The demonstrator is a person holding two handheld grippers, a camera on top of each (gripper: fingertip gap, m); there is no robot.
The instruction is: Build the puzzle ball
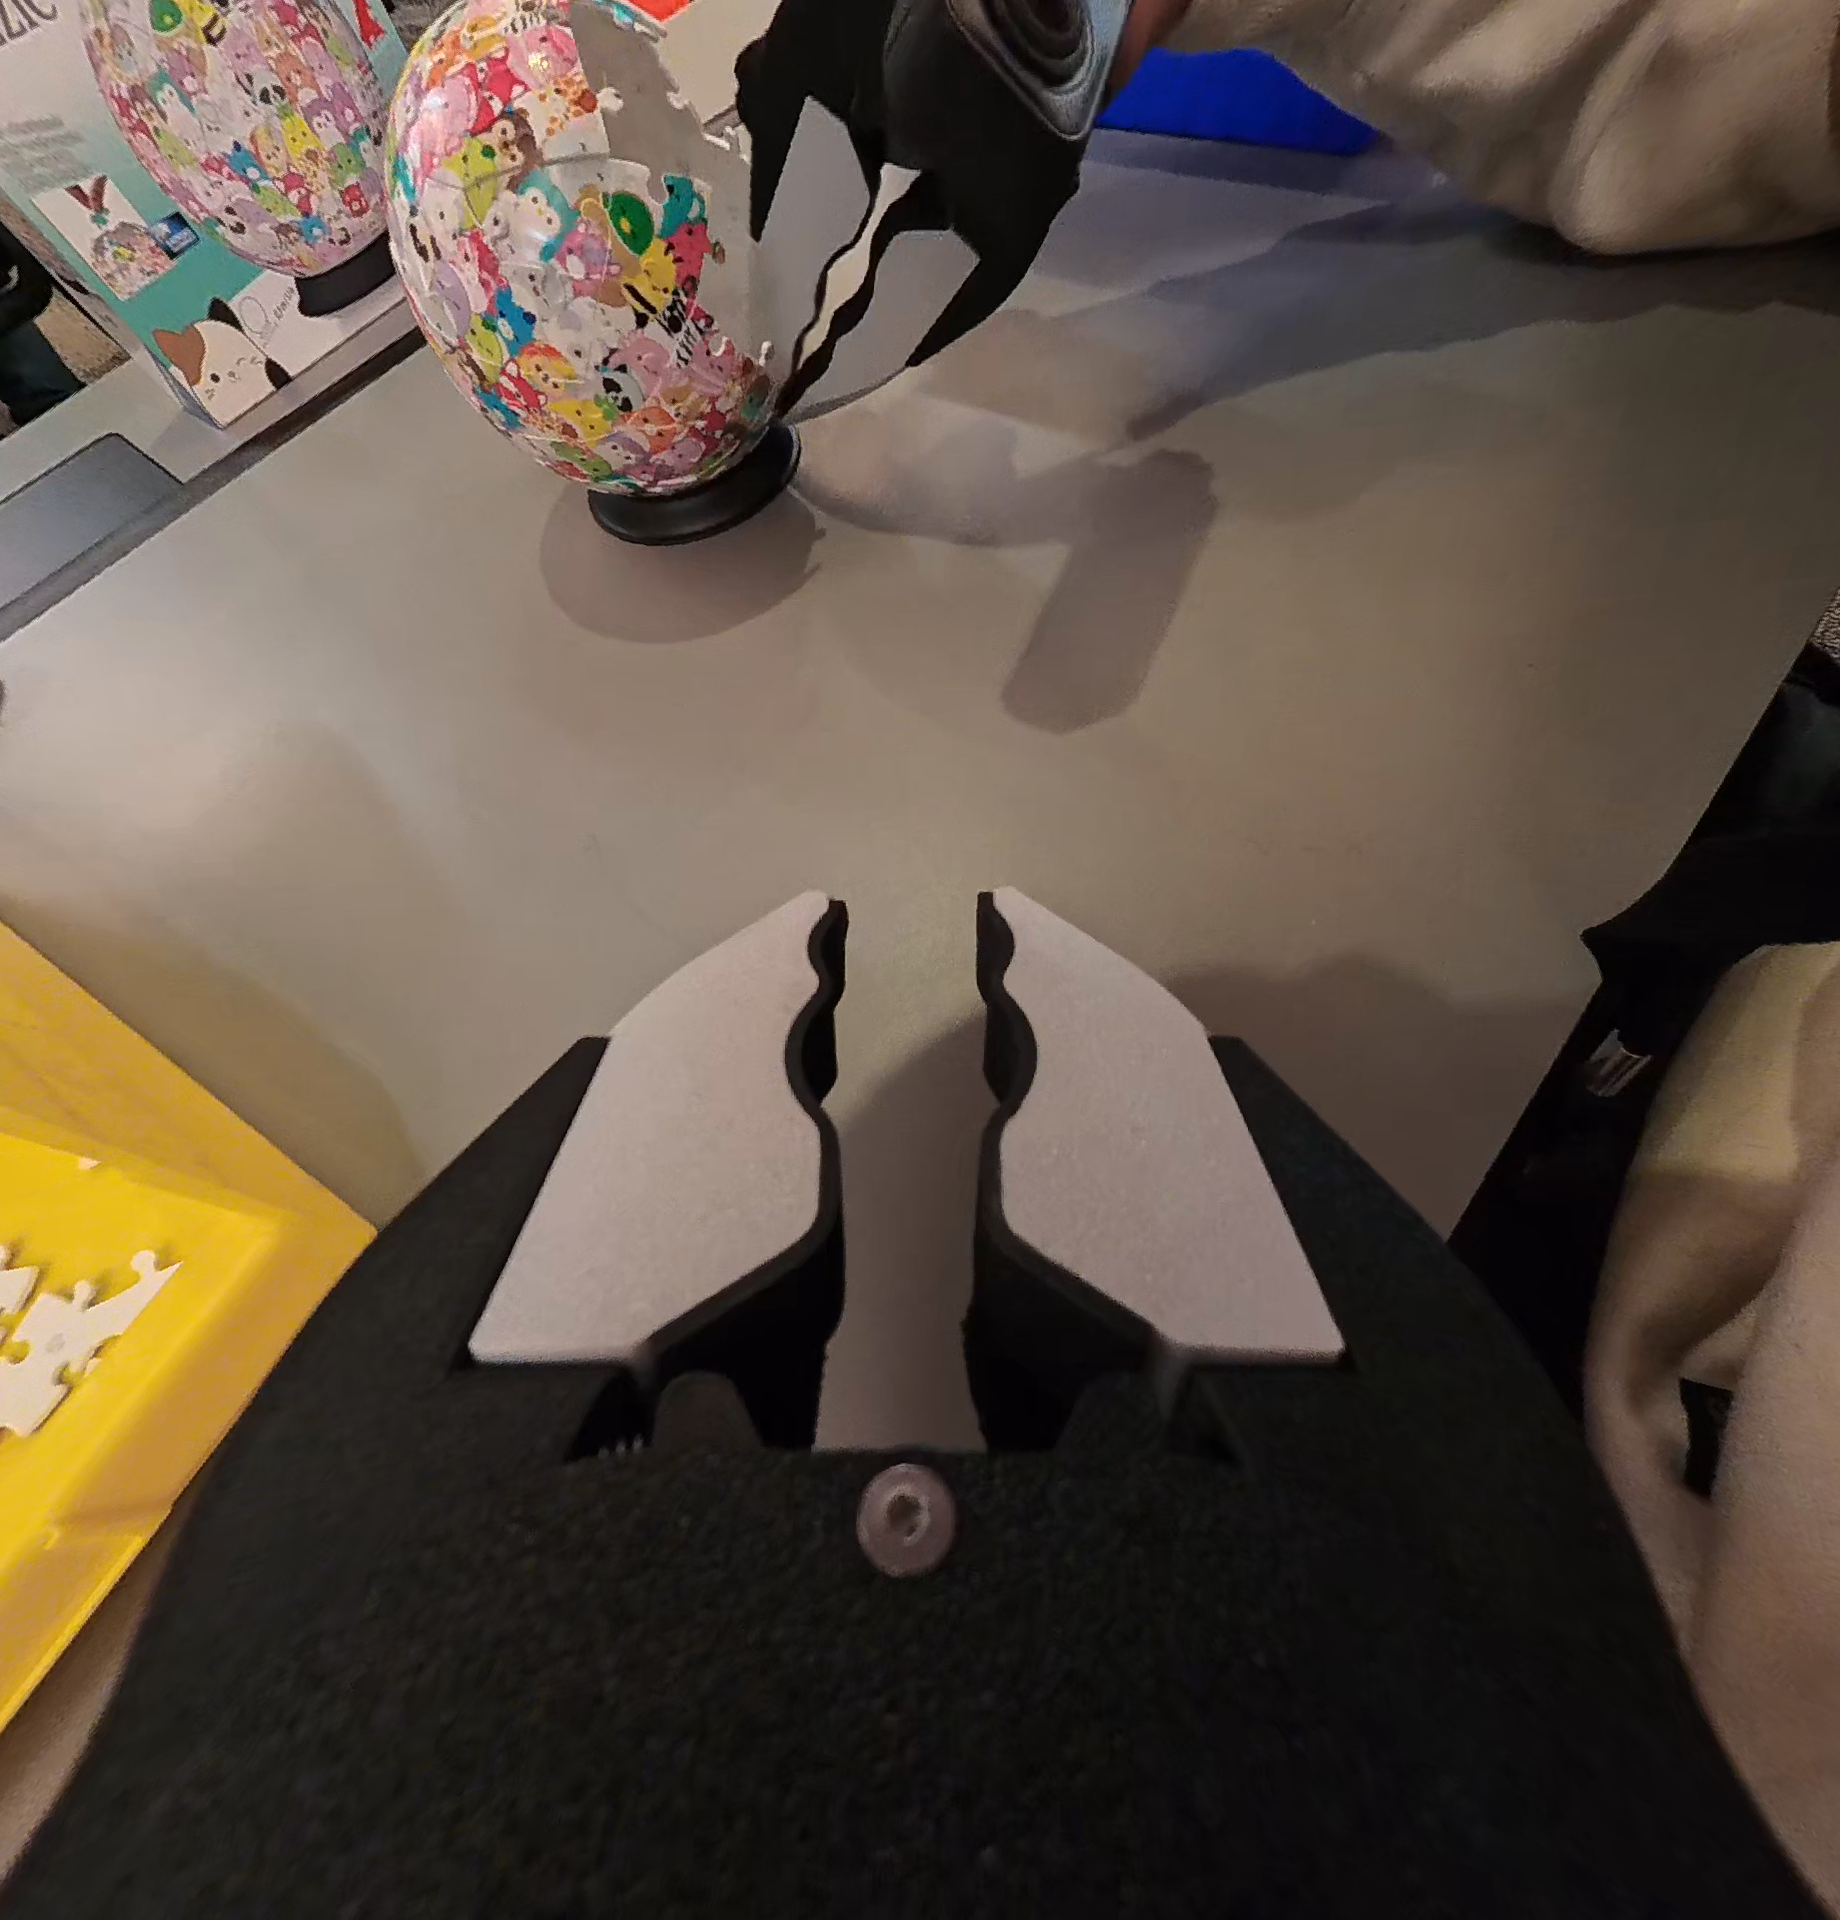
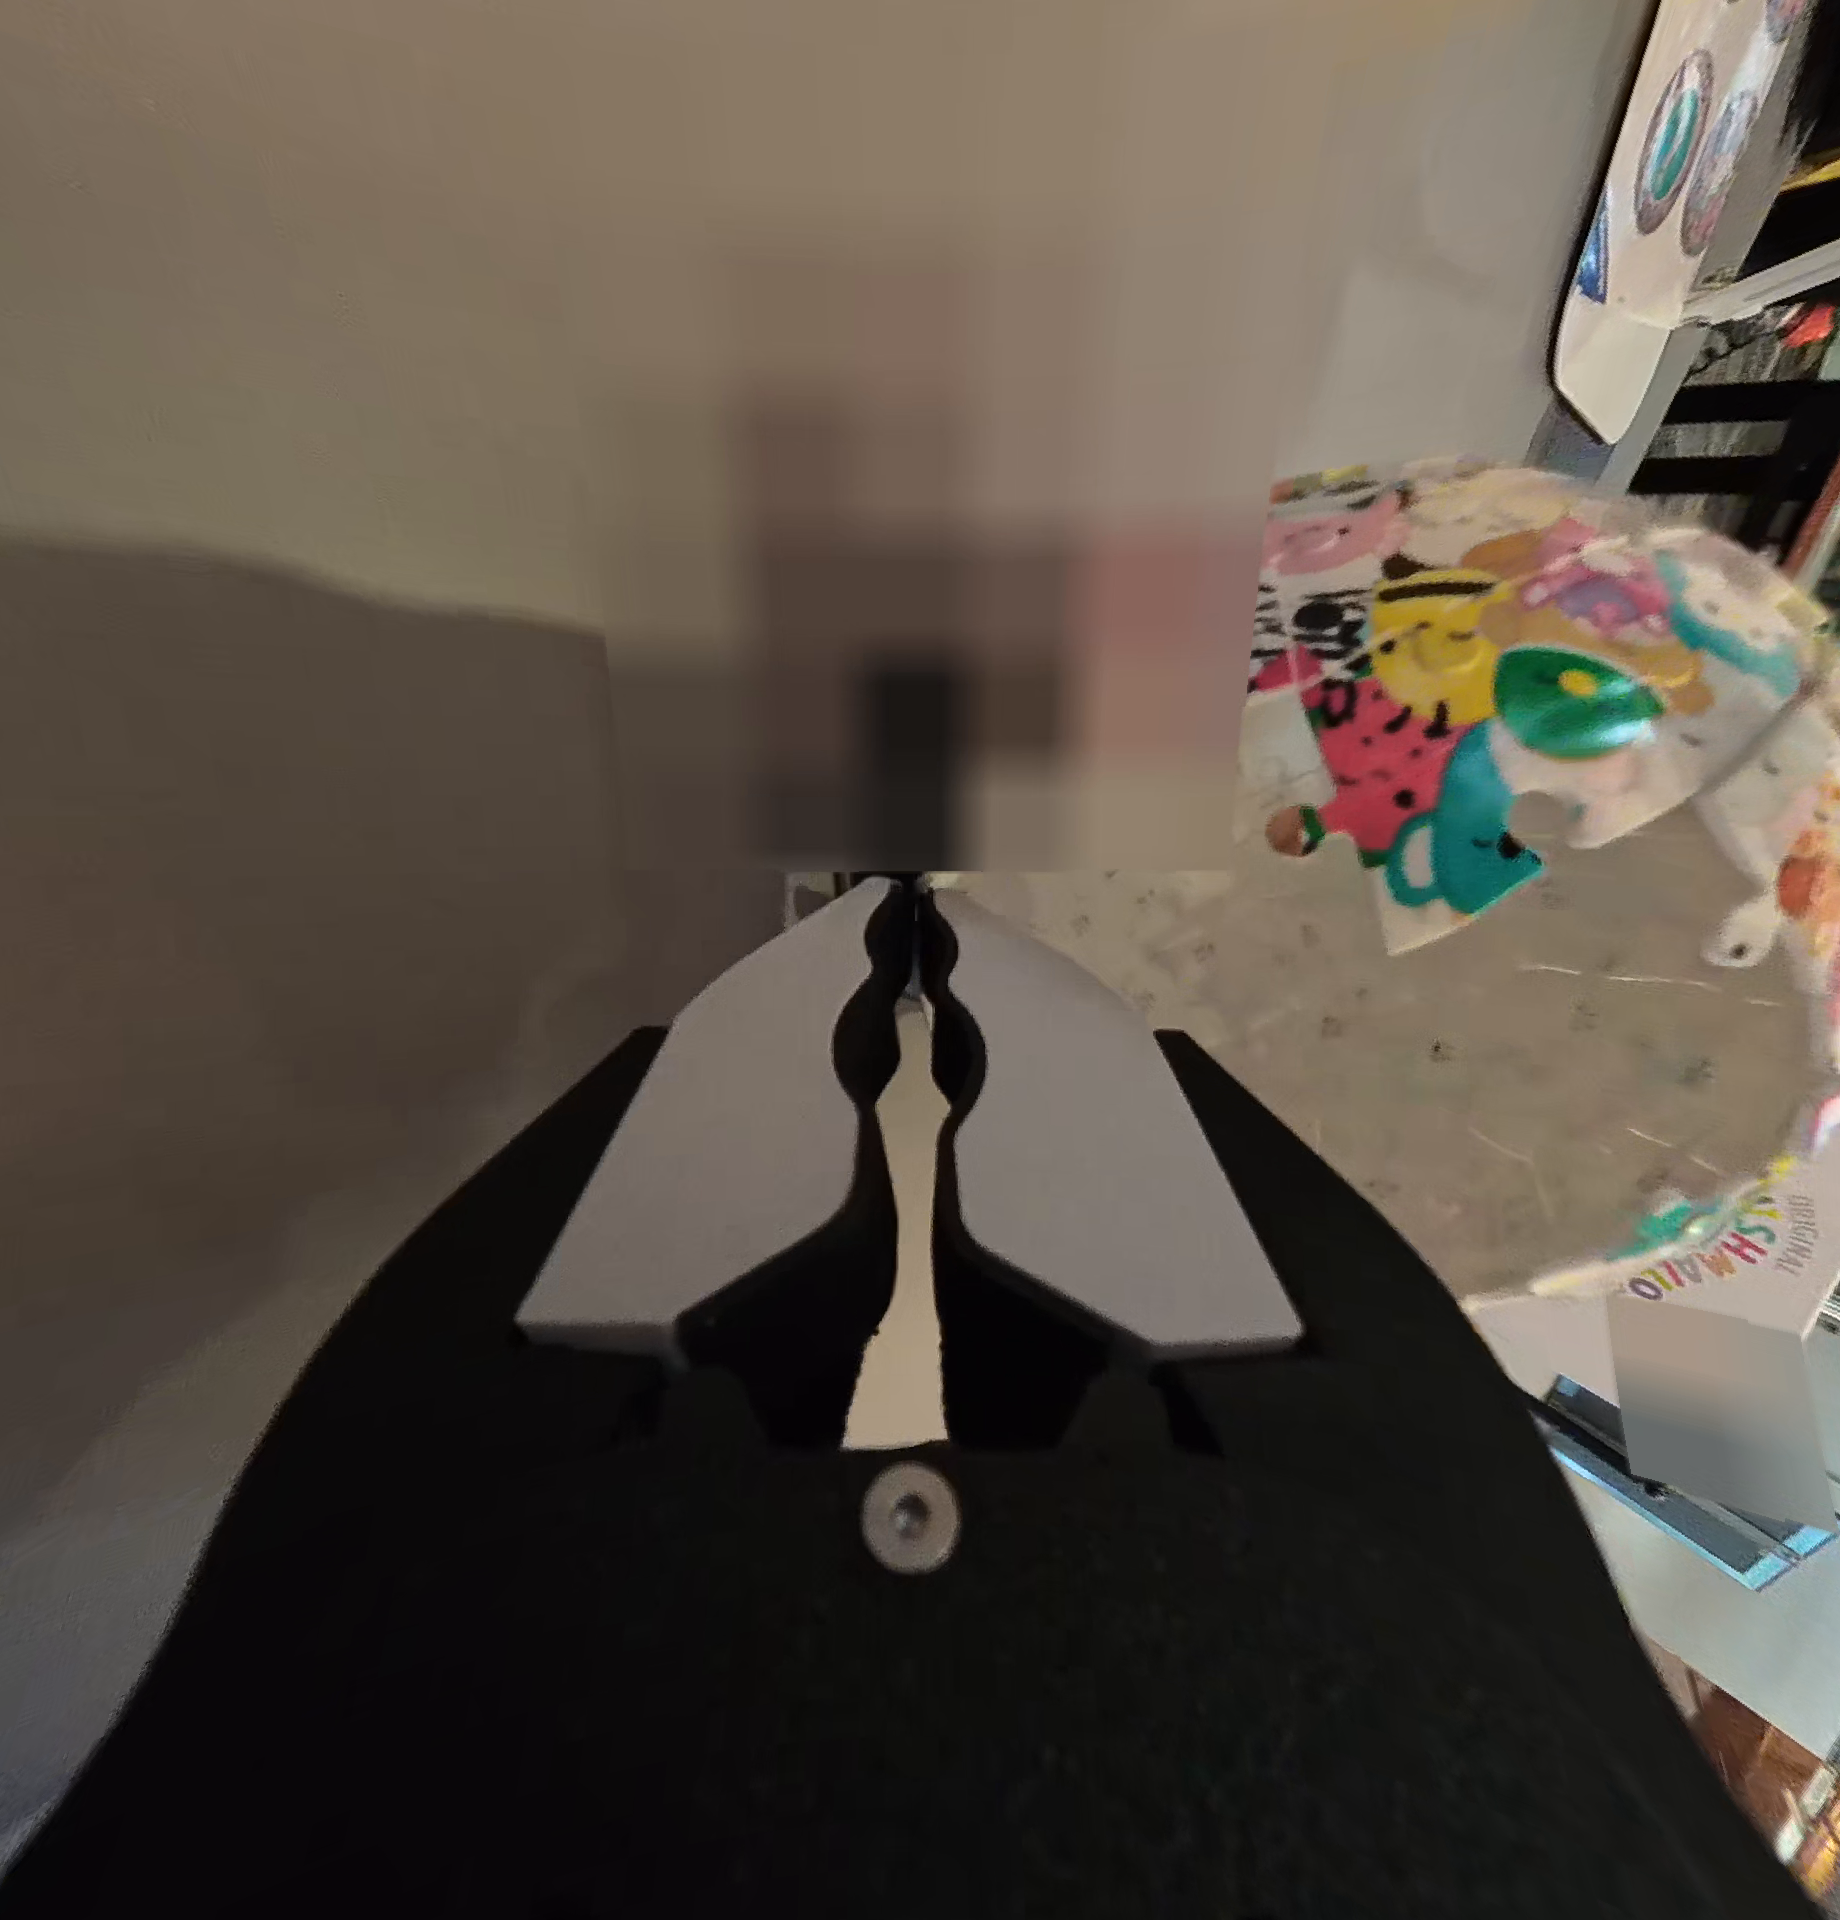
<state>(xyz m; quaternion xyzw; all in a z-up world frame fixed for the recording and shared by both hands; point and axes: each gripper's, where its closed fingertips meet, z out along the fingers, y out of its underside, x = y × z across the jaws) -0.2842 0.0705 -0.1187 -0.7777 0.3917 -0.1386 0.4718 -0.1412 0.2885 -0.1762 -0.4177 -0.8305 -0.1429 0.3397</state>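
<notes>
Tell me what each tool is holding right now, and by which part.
The left tool is open over the table, holding nothing. The right tool is nearly shut beside the puzzle ball; whether its tips pinch a piece cannot be told.

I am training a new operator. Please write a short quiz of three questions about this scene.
1. True or false: the ball is complete.
2. What colour is the bin holding loose pieces?
3. The left gripper is: A) shut on a piece, B) open and empty, C) touching the ball.

Key:
1. False; a gap shows its grey inside.
2. Yellow.
3. B. It is over the table, apart from the ball on its stand. The right gripper is beside the ball, fingertips together.
</notes>
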